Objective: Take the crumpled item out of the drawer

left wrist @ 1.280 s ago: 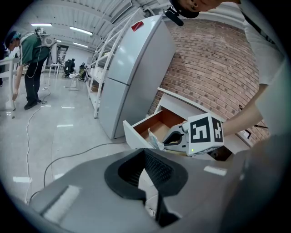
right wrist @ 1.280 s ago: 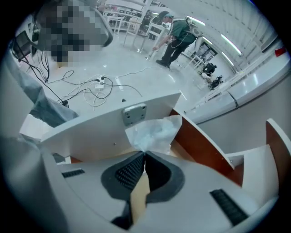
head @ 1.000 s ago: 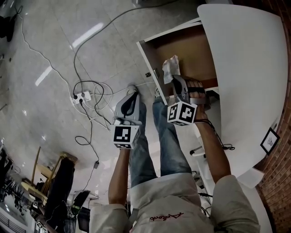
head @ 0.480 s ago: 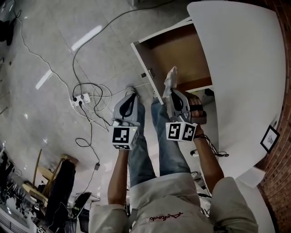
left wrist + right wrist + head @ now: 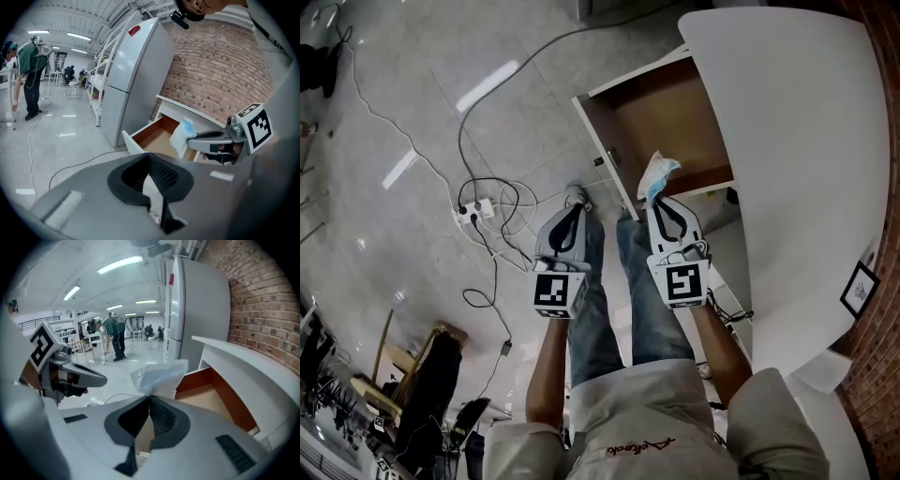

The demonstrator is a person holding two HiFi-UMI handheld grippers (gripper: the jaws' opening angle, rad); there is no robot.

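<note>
"Where was the crumpled wrapper (image 5: 659,175)?"
"Pinched in the right gripper's (image 5: 655,199) shut jaws, standing up past the tips, just over the open drawer's (image 5: 592,120) near corner."
"And the left gripper (image 5: 572,208)?"
"Closed on nothing, alongside. Clear floor (image 5: 441,141) lay leftward, the white tabletop (image 5: 797,141) close on the right."

Head view steeply down from above; gripper views low, close, both toward the open drawer (image 5: 661,122).

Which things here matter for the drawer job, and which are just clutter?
Job: crumpled item, pinched in the shut right tool; open drawer.
Lying about: power strip, cables, fridge, framed picture.
</note>
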